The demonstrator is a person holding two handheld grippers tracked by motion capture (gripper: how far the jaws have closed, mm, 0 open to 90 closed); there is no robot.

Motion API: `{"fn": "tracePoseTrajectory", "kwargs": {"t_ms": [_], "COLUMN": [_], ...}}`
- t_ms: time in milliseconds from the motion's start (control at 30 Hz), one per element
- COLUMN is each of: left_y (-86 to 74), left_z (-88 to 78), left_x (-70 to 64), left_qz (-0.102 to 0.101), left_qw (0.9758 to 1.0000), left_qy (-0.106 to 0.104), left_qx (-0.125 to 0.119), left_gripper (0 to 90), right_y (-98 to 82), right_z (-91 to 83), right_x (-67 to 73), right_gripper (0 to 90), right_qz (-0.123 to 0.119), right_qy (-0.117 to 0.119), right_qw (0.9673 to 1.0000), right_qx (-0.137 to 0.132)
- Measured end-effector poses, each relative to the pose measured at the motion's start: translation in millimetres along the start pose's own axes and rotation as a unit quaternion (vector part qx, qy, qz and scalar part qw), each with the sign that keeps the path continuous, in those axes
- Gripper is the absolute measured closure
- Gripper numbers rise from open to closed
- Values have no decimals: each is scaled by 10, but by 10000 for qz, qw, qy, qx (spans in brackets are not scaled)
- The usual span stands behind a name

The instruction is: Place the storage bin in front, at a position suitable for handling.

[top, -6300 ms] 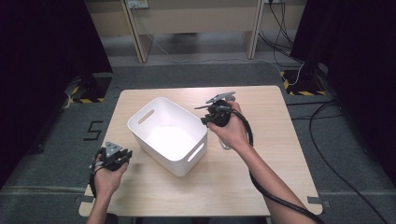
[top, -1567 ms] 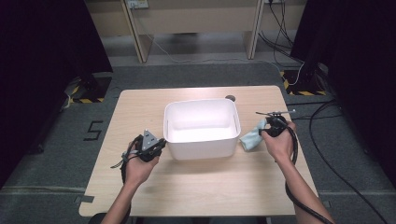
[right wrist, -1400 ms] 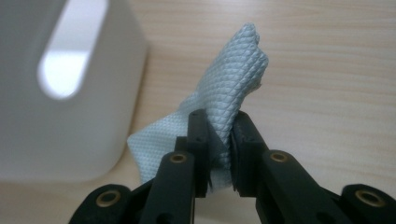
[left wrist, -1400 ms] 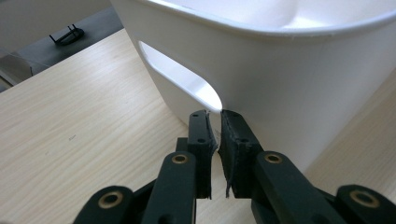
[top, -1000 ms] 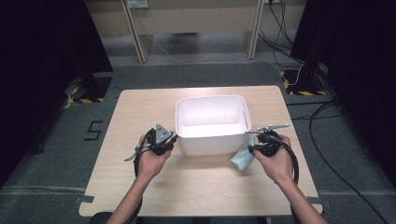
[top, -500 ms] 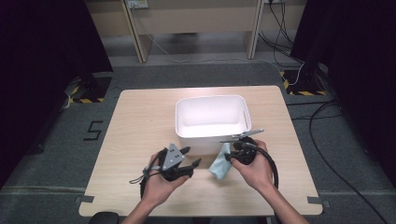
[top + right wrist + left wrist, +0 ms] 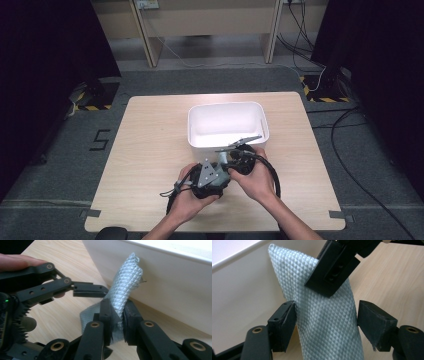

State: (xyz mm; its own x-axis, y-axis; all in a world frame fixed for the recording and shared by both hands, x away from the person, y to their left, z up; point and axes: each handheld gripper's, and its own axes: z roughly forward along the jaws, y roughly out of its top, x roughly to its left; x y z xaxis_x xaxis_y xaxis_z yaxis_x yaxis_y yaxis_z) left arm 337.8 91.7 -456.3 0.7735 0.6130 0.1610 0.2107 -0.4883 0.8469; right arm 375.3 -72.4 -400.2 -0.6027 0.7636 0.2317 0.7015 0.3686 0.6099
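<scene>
A pale blue-grey quilted cloth (image 7: 127,277) hangs upright beside the wall of the white tub (image 7: 226,122), near the table's front. My right gripper (image 7: 117,312) is shut on its lower part. The cloth (image 7: 324,322) also stands between the two pads of my left gripper (image 7: 325,322), whose jaws have just been opening and now sit wide at its two edges without squeezing it. The right gripper's jaw (image 7: 332,270) clamps the cloth higher up in the left gripper view. In the high view both hands meet in front of the tub, left gripper (image 7: 220,172) and right gripper (image 7: 234,156) close together.
The white tub's wall (image 7: 175,285) rises right behind the cloth. The wooden table (image 7: 150,150) has bare room to the left and right of the hands. Cables trail from both grippers toward the table's front edge.
Both hands have drawn together in front of the tub. The right gripper brought the cloth leftward, and the left gripper came in from the left with its jaws spread around it.
</scene>
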Motion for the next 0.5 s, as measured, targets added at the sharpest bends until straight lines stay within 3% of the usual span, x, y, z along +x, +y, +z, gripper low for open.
{"fn": "tracePoseTrajectory", "kwargs": {"t_ms": [133,200,267,500], "left_y": [-4,-11,-15,-23], "left_z": [16,9,6,-24], "left_x": [3,0,4,26], "left_qz": [129,263,288,455], "left_qw": [9999,9996,9995,9988], "left_qy": [44,86,92,156], "left_qx": [-4,-8,-12,40], "left_gripper": [368,453,479,691], "right_y": [4,7,7,15], "right_z": [14,21,22,38], "right_x": [21,28,28,17], "right_gripper": [804,804,803,788], "right_qz": [40,100,116,271], "right_qy": [64,128,141,316], "right_qw": [10000,9999,9998,9991], "right_qx": [21,29,31,81]}}
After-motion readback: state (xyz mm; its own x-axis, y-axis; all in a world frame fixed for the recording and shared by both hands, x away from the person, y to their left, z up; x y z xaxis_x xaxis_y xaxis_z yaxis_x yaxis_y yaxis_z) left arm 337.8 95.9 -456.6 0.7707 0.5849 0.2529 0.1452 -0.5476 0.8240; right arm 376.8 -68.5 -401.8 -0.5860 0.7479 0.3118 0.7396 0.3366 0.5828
